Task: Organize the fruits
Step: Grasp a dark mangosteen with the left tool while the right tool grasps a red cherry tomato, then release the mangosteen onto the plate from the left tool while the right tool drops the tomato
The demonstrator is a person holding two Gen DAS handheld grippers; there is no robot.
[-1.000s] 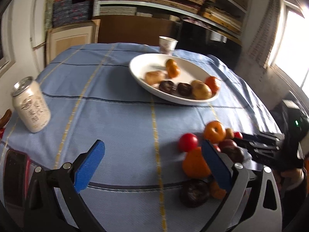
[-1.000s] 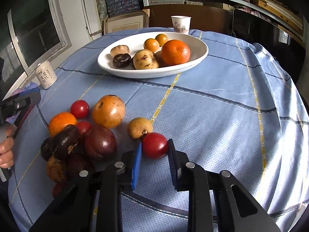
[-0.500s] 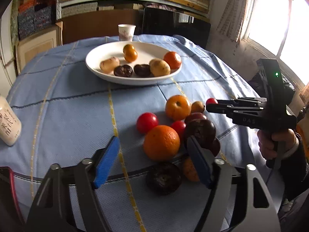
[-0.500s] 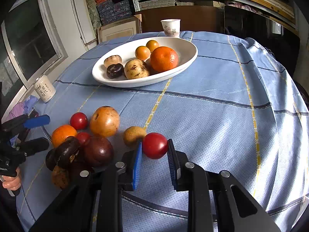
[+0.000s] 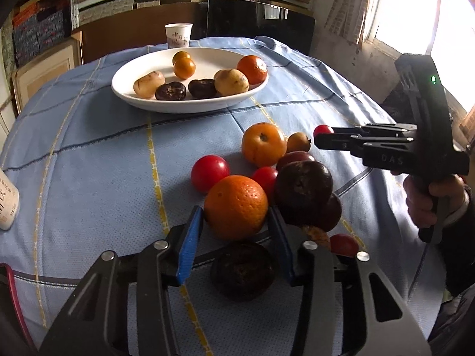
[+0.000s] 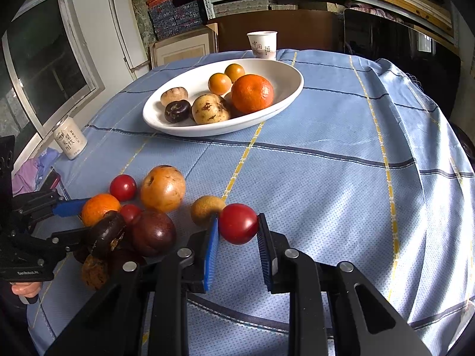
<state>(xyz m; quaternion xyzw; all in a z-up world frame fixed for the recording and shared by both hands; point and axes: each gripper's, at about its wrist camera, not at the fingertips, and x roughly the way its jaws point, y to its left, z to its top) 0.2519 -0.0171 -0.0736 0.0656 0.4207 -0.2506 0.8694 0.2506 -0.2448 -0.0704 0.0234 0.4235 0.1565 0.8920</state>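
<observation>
My left gripper [image 5: 236,222] has just been closing, and its blue pads now sit against both sides of the orange [image 5: 236,206] at the near edge of the loose fruit pile on the blue tablecloth [image 5: 98,160]; a second ago its jaws stood wide with nothing between them. My right gripper [image 6: 237,231] is clamped on a red tomato [image 6: 239,223] close above the cloth. So I judge two fruits ready to carry to the white bowl [image 5: 133,101], which already holds several. A dark fruit [image 5: 302,190] leans against the orange and another [image 5: 242,271] lies under my jaws; lifting may roll them. A paper cup [image 5: 178,35] stands behind the bowl.
</observation>
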